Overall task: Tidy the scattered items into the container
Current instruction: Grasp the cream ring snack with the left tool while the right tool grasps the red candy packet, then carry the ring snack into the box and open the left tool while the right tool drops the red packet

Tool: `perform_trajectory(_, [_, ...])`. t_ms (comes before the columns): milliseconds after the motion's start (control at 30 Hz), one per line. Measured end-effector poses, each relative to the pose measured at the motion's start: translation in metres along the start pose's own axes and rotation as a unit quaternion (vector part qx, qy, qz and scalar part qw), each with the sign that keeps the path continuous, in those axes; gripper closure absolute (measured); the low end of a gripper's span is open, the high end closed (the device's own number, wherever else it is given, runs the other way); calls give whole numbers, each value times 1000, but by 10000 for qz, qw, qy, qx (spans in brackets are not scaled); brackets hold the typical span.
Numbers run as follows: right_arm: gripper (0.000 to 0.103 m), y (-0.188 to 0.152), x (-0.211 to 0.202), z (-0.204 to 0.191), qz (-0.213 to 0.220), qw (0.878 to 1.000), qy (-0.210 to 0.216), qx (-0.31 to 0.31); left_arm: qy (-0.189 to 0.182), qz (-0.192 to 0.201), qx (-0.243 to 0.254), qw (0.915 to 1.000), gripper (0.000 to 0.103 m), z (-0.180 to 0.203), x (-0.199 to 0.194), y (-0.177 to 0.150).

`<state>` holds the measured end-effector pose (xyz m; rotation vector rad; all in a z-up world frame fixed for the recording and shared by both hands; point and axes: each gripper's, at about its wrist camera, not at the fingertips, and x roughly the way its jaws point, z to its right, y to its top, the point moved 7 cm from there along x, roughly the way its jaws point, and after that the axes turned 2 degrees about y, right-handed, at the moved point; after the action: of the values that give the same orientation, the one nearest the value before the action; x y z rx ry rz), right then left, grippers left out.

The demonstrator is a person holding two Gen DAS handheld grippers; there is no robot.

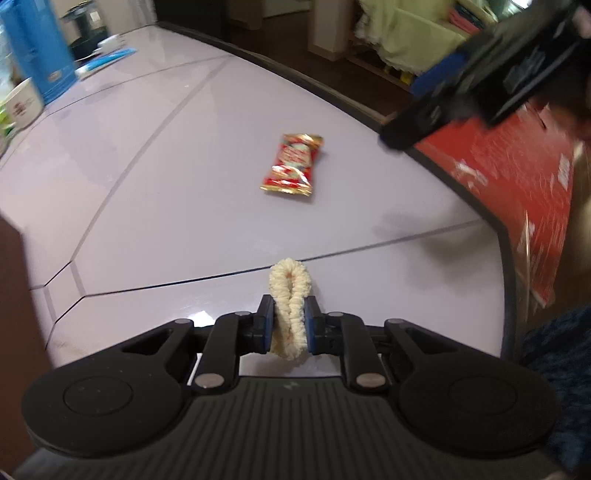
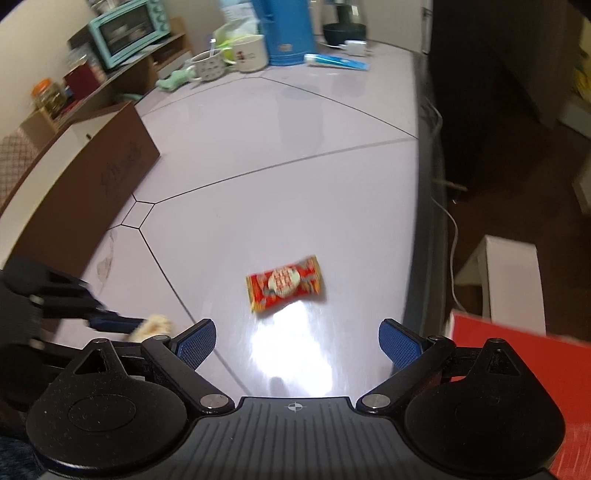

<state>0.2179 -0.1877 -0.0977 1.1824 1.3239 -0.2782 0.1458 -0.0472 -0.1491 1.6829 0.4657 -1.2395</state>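
My left gripper (image 1: 289,302) is shut on a cream knitted hair tie (image 1: 290,275), squeezed flat between the blue pads just above the pale table (image 1: 184,184). A red and gold snack packet (image 1: 291,164) lies flat further out. In the right wrist view that packet (image 2: 284,282) lies just ahead of my right gripper (image 2: 297,341), whose jaws stand wide open with nothing between them. The left gripper (image 2: 110,323) and hair tie (image 2: 153,325) show at lower left. A brown open box (image 2: 92,177) stands along the table's left side.
A red carton (image 1: 517,184) sits off the table's right edge. Mugs (image 2: 247,53), a blue jug (image 2: 288,33) and a blue tube (image 2: 336,61) crowd the far end. The dark table rim (image 2: 424,184) runs down the right, with a white box (image 2: 509,277) beyond it.
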Motion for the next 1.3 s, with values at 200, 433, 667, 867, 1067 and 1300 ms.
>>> perform_trajectory(200, [6,10,39,-5,14,9991,250,-335,219,119,-530,9983,90,-25,-25,4])
perform_trajectory(433, [6,18,73,-2,63,9988,45,-476,362,143,-885,9953,89,-44,-34,6])
perform_trajectory(667, [38,14,92,-4,-96,9981,-29,-603,380,120,-981,9944,89,-50,-33,4])
perform_trajectory(867, [59,10,89,-10,-37,9959,-126,-894,372,152,-1058,9936,89,-54,-34,4])
perform_trajectory(1067, [76,10,73,-12,99,9972,-53,-745,334,217,-1095,9932,89,-54,-37,4])
perform_trajectory(1300, [91,12,47,-33,256,9963,164,-809,365,342,-1162,9920,89,-55,-48,2])
